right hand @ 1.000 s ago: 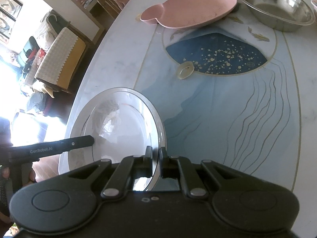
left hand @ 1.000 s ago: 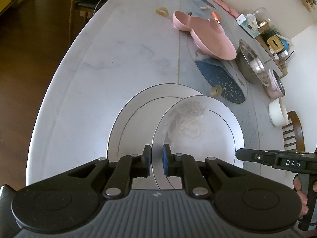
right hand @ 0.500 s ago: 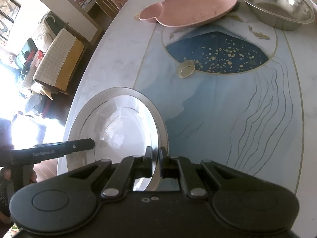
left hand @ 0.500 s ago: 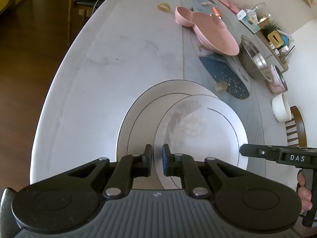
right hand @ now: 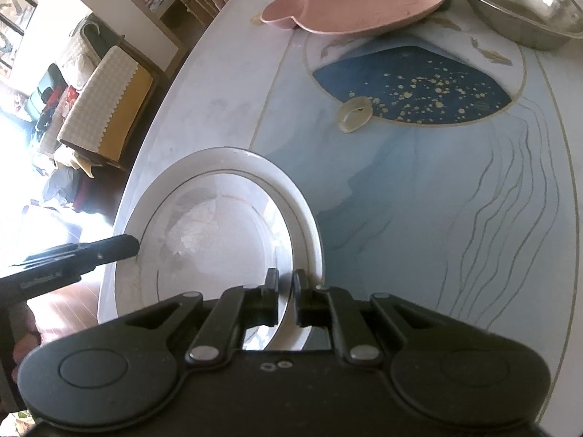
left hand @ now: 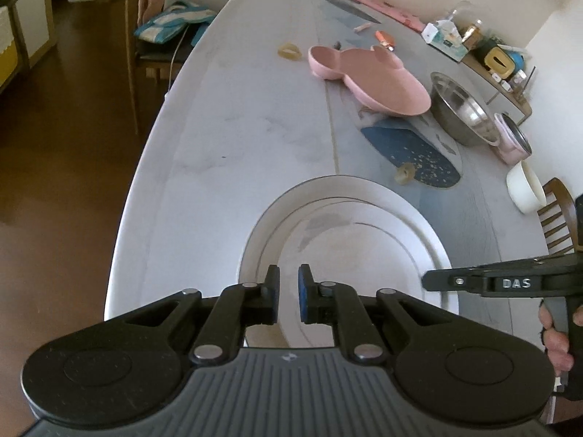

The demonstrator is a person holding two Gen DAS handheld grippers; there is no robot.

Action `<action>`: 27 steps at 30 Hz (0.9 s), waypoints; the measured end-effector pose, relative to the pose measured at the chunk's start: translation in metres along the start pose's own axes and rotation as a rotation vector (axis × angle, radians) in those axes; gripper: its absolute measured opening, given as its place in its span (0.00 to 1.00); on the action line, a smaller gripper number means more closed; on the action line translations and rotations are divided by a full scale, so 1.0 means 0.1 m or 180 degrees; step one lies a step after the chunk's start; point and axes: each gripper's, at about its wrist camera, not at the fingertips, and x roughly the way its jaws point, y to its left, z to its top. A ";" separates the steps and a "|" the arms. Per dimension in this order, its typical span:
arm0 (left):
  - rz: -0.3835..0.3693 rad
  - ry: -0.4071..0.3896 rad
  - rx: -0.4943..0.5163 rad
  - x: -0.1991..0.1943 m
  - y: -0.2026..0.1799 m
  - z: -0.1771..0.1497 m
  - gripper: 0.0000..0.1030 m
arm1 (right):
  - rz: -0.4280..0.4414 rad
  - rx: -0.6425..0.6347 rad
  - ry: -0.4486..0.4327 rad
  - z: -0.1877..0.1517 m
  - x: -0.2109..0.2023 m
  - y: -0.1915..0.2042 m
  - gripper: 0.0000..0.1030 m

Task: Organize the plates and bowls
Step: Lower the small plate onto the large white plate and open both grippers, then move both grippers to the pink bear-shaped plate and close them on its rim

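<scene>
Near the table's front edge lies a large white plate point(left hand: 255, 240) point(right hand: 255, 160). A smaller white plate with a faint flower print point(left hand: 357, 255) point(right hand: 218, 247) sits inside it, roughly centred. My left gripper point(left hand: 288, 298) is shut on the smaller plate's near left rim, which runs between its blue pads. My right gripper point(right hand: 286, 293) is shut on the same plate's opposite rim, a thin edge showing in the narrow gap. Each gripper's black body shows at the side of the other's view.
A pink mouse-shaped plate point(left hand: 379, 83) point(right hand: 357, 3), a steel bowl point(left hand: 462, 113) point(right hand: 517, 3), a pink-rimmed bowl point(left hand: 512, 138) and a white bowl point(left hand: 526, 189) stand farther back. A small tape roll point(left hand: 405, 173) point(right hand: 355, 113) lies beyond the plates. The table edge runs left.
The smaller plate has shifted left and come down, from overhanging the large plate's right side to nesting inside it. Both grippers stayed on its rim.
</scene>
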 end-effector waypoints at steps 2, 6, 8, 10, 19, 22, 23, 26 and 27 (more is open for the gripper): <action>0.0016 -0.0015 0.0063 -0.01 -0.05 -0.01 0.09 | 0.0000 -0.0032 0.0010 0.00 0.01 0.02 0.09; -0.0016 -0.0051 0.0147 -0.04 -0.19 -0.02 0.09 | -0.0008 -0.0098 0.0008 -0.03 -0.02 0.04 0.13; -0.0022 -0.0072 0.0168 -0.05 -0.27 -0.01 0.09 | 0.0016 -0.0098 -0.0018 -0.04 -0.07 0.04 0.17; -0.0030 -0.0102 0.0207 -0.07 -0.35 0.01 0.09 | -0.0005 -0.0152 -0.0073 -0.05 -0.14 0.05 0.19; -0.0047 -0.0355 0.0491 -0.21 -0.71 0.13 0.10 | -0.0212 -0.0568 -0.0511 -0.02 -0.58 0.21 0.29; -0.0014 -0.0435 0.0600 -0.26 -0.82 0.19 0.10 | -0.0322 -0.0704 -0.0677 0.01 -0.73 0.27 0.32; -0.0007 -0.0460 0.0624 -0.28 -0.86 0.21 0.10 | -0.0337 -0.0733 -0.0720 0.03 -0.77 0.28 0.34; -0.0003 -0.0527 0.0672 -0.32 -0.94 0.27 0.16 | -0.0377 -0.0784 -0.0829 0.06 -0.88 0.31 0.38; 0.0002 -0.0555 0.0695 -0.33 -0.98 0.30 0.22 | -0.0398 -0.0797 -0.0859 0.07 -0.91 0.31 0.40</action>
